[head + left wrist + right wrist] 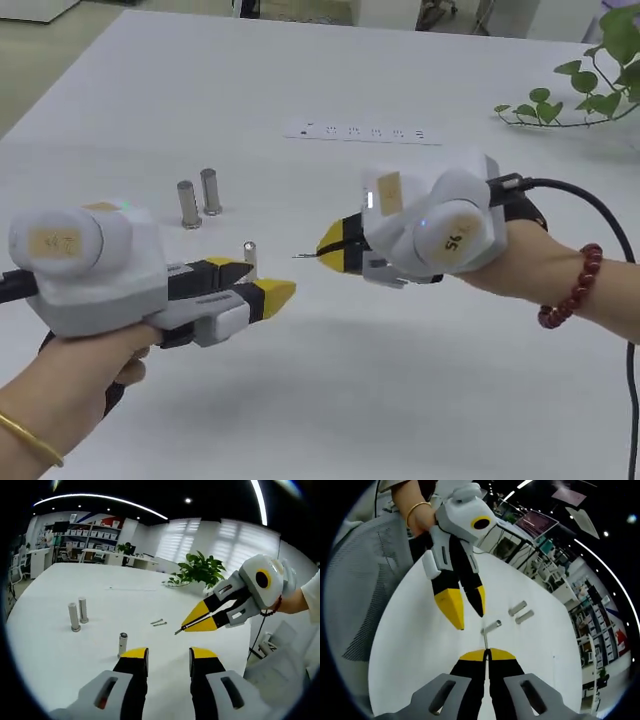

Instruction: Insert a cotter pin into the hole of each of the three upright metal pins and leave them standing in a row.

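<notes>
1. One cotter pin (pixel 485 639) is pinched in the right gripper (pixel 486 652), whose jaws are closed tight on it. Its free end points at the nearest metal pin (pixel 491 626), just short of it.
2. The left gripper (pixel 162 652) has its jaws parted and empty, near that same pin.
3. The second metal pin (pixel 186 203) and third metal pin (pixel 210 190) stand upright together, farther back.
4. Two spare cotter pins (pixel 156 621) lie on the table (pixel 60 670).
5. No metal pin visibly carries a cotter, so all three insertions seem left to do.
</notes>
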Available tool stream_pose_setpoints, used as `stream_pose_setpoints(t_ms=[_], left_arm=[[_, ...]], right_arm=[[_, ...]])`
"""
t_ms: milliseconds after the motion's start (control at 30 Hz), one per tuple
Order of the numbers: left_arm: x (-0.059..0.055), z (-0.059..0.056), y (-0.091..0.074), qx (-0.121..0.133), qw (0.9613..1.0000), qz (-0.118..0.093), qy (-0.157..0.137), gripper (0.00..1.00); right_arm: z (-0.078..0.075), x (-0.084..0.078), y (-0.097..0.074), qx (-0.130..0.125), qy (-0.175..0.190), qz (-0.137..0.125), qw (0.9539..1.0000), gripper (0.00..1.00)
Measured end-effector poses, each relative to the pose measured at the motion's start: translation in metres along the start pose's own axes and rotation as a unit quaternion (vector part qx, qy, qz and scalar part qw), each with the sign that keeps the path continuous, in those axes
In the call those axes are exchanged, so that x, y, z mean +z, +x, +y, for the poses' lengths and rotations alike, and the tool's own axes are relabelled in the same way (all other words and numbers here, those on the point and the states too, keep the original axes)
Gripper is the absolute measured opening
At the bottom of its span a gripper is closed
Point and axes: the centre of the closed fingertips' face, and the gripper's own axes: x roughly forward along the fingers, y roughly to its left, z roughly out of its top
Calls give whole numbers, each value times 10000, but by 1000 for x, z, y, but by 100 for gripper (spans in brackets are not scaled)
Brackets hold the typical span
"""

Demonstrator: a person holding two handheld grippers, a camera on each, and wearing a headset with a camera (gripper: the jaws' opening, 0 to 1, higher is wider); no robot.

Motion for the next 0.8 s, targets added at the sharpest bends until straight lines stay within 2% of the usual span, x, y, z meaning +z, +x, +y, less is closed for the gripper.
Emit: stream_pose_setpoints(t_ms=[133, 233, 533, 800], left_arm=[[3, -5, -2, -157, 9994, -120, -286, 26], [3, -6, -3, -232, 9988, -150, -393, 21], [6, -12, -6, -526, 9939, -313, -913, 12], [7, -16, -7, -635, 9925, -335, -988, 6]], right_arm=[[5, 10, -2, 9, -100, -87, 9999, 1], [7, 14, -2, 15, -131, -131, 9998, 1], [12, 21, -2, 28, -204, -215, 9996, 1], [17, 24, -1, 58, -192, -264, 9995, 1]])
